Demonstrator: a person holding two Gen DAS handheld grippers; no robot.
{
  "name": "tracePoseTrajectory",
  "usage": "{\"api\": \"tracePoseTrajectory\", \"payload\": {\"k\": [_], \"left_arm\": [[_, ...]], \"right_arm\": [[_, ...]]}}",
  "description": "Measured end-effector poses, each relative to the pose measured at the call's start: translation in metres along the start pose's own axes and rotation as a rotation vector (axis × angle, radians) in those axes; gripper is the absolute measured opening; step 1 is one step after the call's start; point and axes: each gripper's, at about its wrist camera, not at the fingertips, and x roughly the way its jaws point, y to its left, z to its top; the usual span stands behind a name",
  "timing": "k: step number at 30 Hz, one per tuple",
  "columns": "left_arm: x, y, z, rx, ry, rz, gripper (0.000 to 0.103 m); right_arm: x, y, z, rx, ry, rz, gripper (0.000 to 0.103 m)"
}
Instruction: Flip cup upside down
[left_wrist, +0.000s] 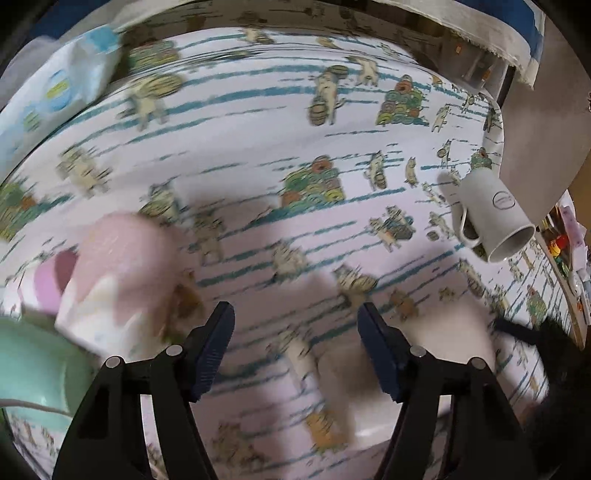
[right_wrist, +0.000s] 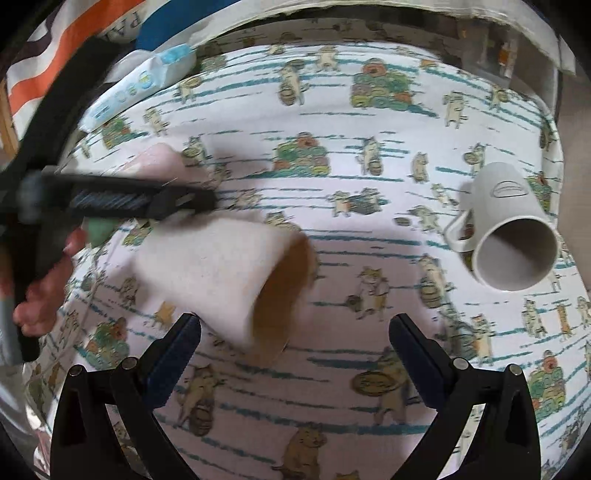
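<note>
A white paper cup with a brown inside lies on its side on the cat-print tablecloth, mouth toward the camera, just ahead of my open right gripper. A grey mug with a handle lies on its side at the right; it also shows in the left wrist view. My left gripper is open and empty over the cloth. In the right wrist view it shows blurred at the left. A blurred pink and white cup lies left of the left gripper.
A mint green container sits at the lower left of the left wrist view. A pack of wet wipes lies at the table's far left edge. The table edge runs along the right, past the mug.
</note>
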Motion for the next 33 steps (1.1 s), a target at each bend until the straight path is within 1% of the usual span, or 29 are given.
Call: {"api": "tracePoseTrajectory", "payload": {"k": [2, 4, 7, 9, 11, 15, 18, 19, 20, 21, 22, 24, 27, 31, 33], "left_arm": [[-0.009, 0.008, -0.012, -0.023, 0.000, -0.005, 0.067], [-0.016, 0.011, -0.026, -0.045, 0.001, -0.010, 0.067], [-0.024, 0.012, -0.047, -0.062, -0.005, -0.016, 0.066], [-0.026, 0.011, -0.057, -0.071, 0.000, -0.037, 0.066], [-0.030, 0.009, -0.063, -0.076, -0.015, -0.041, 0.066], [-0.035, 0.002, -0.067, -0.056, -0.041, -0.044, 0.066], [-0.044, -0.002, -0.068, -0.033, -0.093, -0.012, 0.066], [-0.047, -0.003, -0.068, -0.029, -0.111, -0.004, 0.068], [-0.050, -0.003, -0.068, -0.030, -0.126, -0.004, 0.068], [-0.052, -0.003, -0.068, -0.036, -0.136, -0.010, 0.069], [-0.054, -0.003, -0.067, -0.044, -0.145, -0.022, 0.072], [-0.059, -0.003, -0.066, -0.060, -0.164, -0.050, 0.078], [-0.063, -0.010, -0.066, -0.042, -0.182, -0.100, 0.080], [-0.062, -0.027, -0.066, -0.007, -0.196, -0.130, 0.084], [-0.059, -0.036, -0.067, 0.010, -0.203, -0.122, 0.085]], "right_arm": [[0.001, -0.005, 0.003, 0.003, -0.017, -0.044, 0.102], [0.002, -0.008, 0.005, 0.005, -0.021, -0.057, 0.102], [0.008, -0.018, 0.010, 0.036, -0.018, -0.035, 0.102], [0.011, -0.025, 0.012, 0.082, -0.011, -0.011, 0.102], [0.010, -0.032, 0.014, 0.126, -0.018, 0.023, 0.102], [-0.004, -0.040, 0.017, 0.171, -0.069, 0.034, 0.103], [-0.014, -0.040, 0.021, 0.152, -0.088, 0.021, 0.102], [-0.016, -0.039, 0.022, 0.142, -0.093, 0.011, 0.102], [-0.019, -0.039, 0.022, 0.132, -0.099, -0.003, 0.102], [-0.022, -0.039, 0.022, 0.126, -0.106, -0.014, 0.102], [-0.024, -0.040, 0.023, 0.127, -0.110, -0.017, 0.102], [-0.026, -0.043, 0.022, 0.139, -0.117, -0.008, 0.102], [-0.029, -0.047, 0.019, 0.150, -0.140, 0.021, 0.103], [-0.043, -0.048, 0.011, 0.133, -0.228, 0.079, 0.103], [-0.050, -0.048, 0.009, 0.121, -0.264, 0.088, 0.103]]}}
